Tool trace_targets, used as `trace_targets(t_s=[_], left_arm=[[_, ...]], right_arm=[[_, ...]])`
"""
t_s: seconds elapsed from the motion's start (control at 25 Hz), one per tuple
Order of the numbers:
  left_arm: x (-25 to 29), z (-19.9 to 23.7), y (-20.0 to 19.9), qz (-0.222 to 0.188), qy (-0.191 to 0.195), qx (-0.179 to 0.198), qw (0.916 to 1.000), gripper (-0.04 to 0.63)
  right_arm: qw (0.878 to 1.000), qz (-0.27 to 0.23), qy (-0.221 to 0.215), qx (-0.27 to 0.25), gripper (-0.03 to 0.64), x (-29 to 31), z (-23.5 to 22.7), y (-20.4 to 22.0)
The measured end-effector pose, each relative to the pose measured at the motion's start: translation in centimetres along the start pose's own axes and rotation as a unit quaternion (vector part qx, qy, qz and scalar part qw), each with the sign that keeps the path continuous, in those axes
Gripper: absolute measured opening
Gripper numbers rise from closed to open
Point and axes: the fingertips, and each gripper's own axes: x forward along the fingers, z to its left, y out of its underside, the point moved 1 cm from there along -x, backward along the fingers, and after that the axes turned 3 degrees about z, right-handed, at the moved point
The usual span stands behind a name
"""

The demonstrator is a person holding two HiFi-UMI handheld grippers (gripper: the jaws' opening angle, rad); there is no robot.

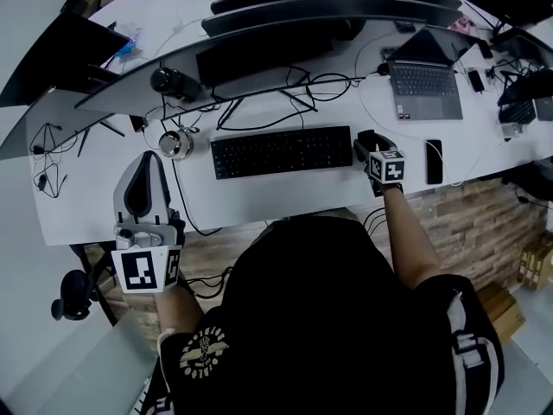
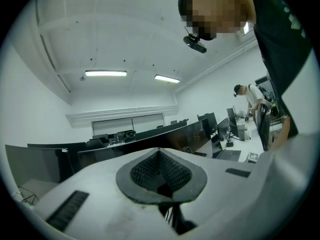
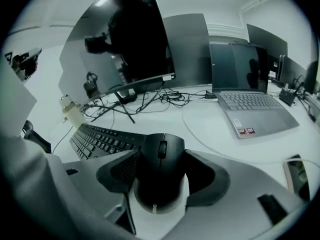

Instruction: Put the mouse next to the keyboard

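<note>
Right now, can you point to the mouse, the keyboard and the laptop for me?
mouse (image 3: 159, 179): right gripper view, on its black back behind the wheel.
keyboard (image 1: 281, 151): head view, on the middle rows of keys.
laptop (image 1: 423, 83): head view, on its grey key deck.

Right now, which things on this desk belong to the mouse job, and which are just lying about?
Part of the job:
- the black mouse, between the jaws of the right gripper
- the black keyboard beside it

Just lying about:
- the open laptop
- the phone
- the tangled cables
- the curved monitor
- the left gripper, shut and empty, off to the side
</note>
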Motion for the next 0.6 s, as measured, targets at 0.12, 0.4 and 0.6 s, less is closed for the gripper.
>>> trace_targets(t_s=[0.12, 0.4, 0.6], left_arm=[[0.0, -0.3, 0.0, 0.006, 0.008, 0.009, 0.9999, 0.002], [-0.7, 0.5, -0.8, 0.0, -0.005, 0.009, 0.9999, 0.002], [-1.8, 0.9, -0.9, -0.007, -0.006, 0.006, 0.9999, 0.002]], right_arm=[[1.0, 0.019, 0.005, 0.002, 0.288, 1.2, -0.3, 1.2], [0.999, 0.032, 0.019, 0.004, 0.288, 2.7, -0.8, 2.1], [0.999, 0.027, 0.017, 0.01, 0.298, 2.4, -0.7, 1.7]])
